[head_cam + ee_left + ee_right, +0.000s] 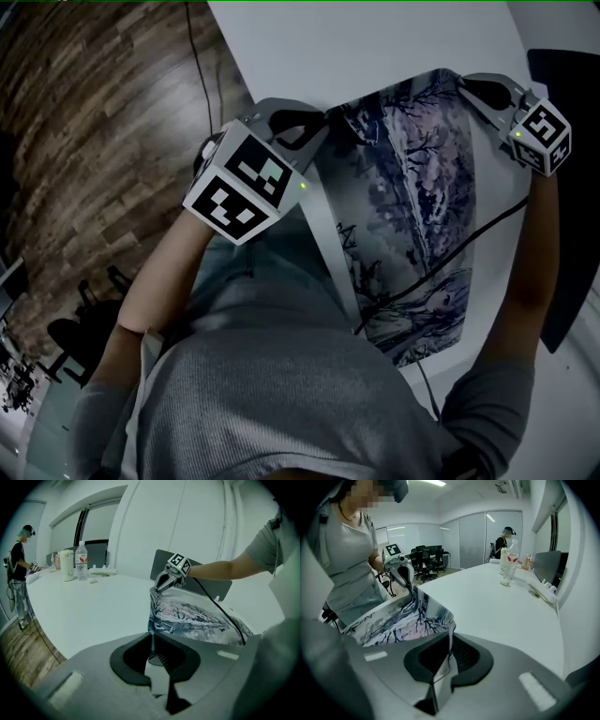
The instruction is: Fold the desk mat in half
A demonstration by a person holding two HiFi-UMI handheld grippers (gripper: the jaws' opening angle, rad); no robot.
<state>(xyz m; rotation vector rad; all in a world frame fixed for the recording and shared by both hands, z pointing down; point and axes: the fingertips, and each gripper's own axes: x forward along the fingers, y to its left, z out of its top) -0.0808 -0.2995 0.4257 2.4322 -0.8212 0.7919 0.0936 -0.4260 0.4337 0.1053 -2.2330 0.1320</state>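
Note:
The desk mat, printed with wintry trees, is held up by two corners above the white table. My left gripper is shut on its left corner, and the thin edge runs down between the pads. My right gripper is shut on the other corner, with the mat's edge pinched in the jaws. The mat sags between the two grippers, printed side up. Its near end lies by my body. Each gripper shows in the other's view, the right gripper and the left gripper.
A black cable crosses the mat's top. A bottle, a cup and small items stand at the table's far end, where another person stands. A dark chair back is at the right. Wooden floor lies left of the table.

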